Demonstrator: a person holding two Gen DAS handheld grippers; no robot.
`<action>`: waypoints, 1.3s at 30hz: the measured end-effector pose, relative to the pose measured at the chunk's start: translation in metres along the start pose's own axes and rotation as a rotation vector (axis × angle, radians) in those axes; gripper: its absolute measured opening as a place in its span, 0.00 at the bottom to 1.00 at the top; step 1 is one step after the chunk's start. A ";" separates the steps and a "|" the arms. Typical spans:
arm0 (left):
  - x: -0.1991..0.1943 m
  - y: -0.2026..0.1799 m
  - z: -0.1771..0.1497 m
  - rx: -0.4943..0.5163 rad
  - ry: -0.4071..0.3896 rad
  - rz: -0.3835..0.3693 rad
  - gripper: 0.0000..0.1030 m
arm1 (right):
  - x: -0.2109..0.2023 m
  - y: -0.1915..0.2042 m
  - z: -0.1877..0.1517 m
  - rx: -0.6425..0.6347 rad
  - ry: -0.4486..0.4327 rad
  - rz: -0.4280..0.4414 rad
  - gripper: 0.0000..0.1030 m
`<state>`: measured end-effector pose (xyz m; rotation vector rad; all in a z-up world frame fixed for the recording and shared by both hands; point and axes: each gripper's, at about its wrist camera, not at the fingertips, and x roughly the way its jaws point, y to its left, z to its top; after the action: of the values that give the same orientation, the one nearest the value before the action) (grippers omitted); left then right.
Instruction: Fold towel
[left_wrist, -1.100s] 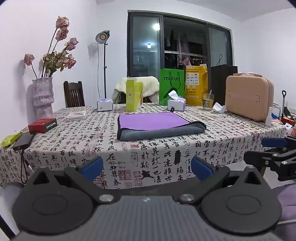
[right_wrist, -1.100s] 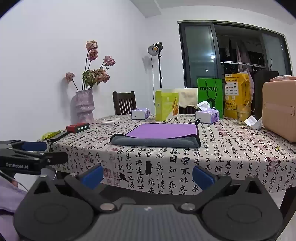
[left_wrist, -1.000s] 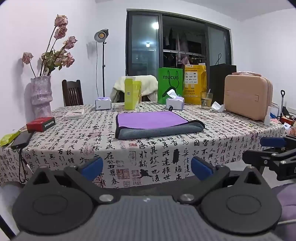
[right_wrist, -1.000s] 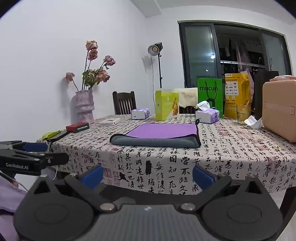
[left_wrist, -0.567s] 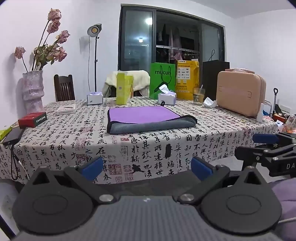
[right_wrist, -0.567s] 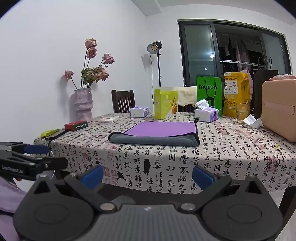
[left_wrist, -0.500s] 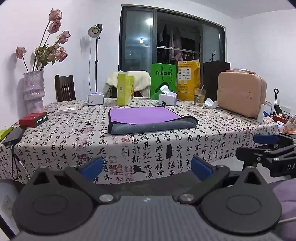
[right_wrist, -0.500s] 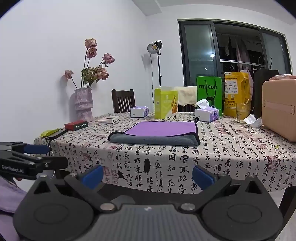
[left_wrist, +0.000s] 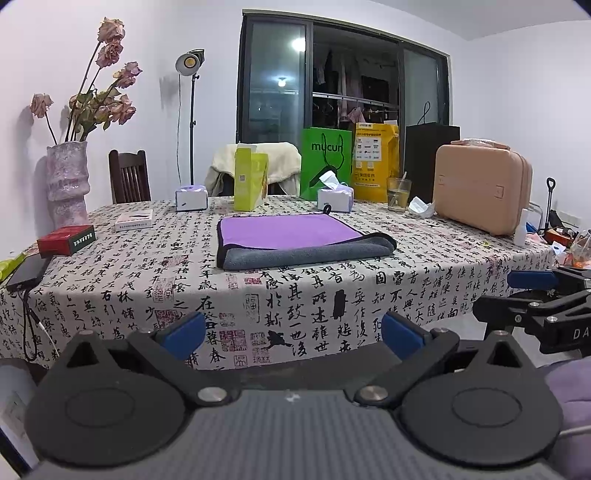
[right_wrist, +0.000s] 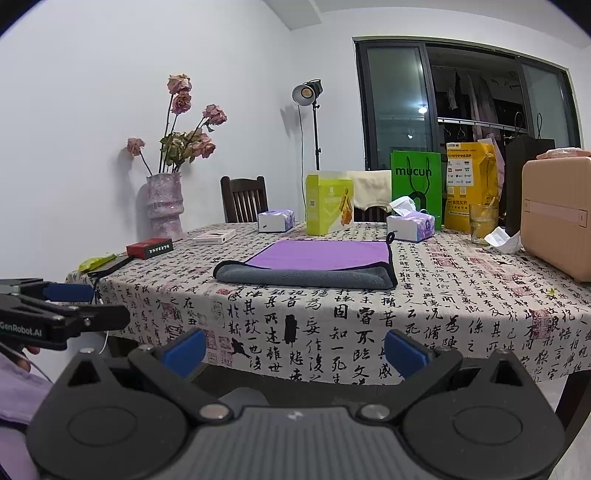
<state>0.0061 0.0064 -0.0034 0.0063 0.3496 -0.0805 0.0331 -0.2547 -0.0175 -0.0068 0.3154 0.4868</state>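
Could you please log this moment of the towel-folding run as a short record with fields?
towel: purple and grey towel, lying folded on the table, grey layer along the near edge
left tongs: left tongs open, empty, short of the table edge
right tongs: right tongs open, empty, also short of the table
behind towel: tissue box, lime carton
left of towel: red box
right side: pink case

We see white walls (right_wrist: 110, 110), dark sliding window (left_wrist: 343, 110), lit floor lamp (left_wrist: 190, 62), wooden chair (left_wrist: 129, 177) behind desk (left_wrist: 443, 266) with calligraphy-print cloth.
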 end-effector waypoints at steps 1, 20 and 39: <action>0.000 0.000 0.000 0.000 0.000 0.000 1.00 | 0.000 0.000 0.000 0.000 0.000 0.001 1.00; 0.001 0.000 -0.002 0.003 0.006 0.005 1.00 | 0.000 -0.001 -0.001 -0.001 -0.003 -0.007 1.00; 0.002 -0.001 -0.001 0.006 0.010 0.010 1.00 | 0.000 -0.001 -0.001 0.000 -0.007 -0.018 1.00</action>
<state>0.0071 0.0050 -0.0048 0.0148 0.3590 -0.0721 0.0334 -0.2560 -0.0180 -0.0076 0.3084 0.4689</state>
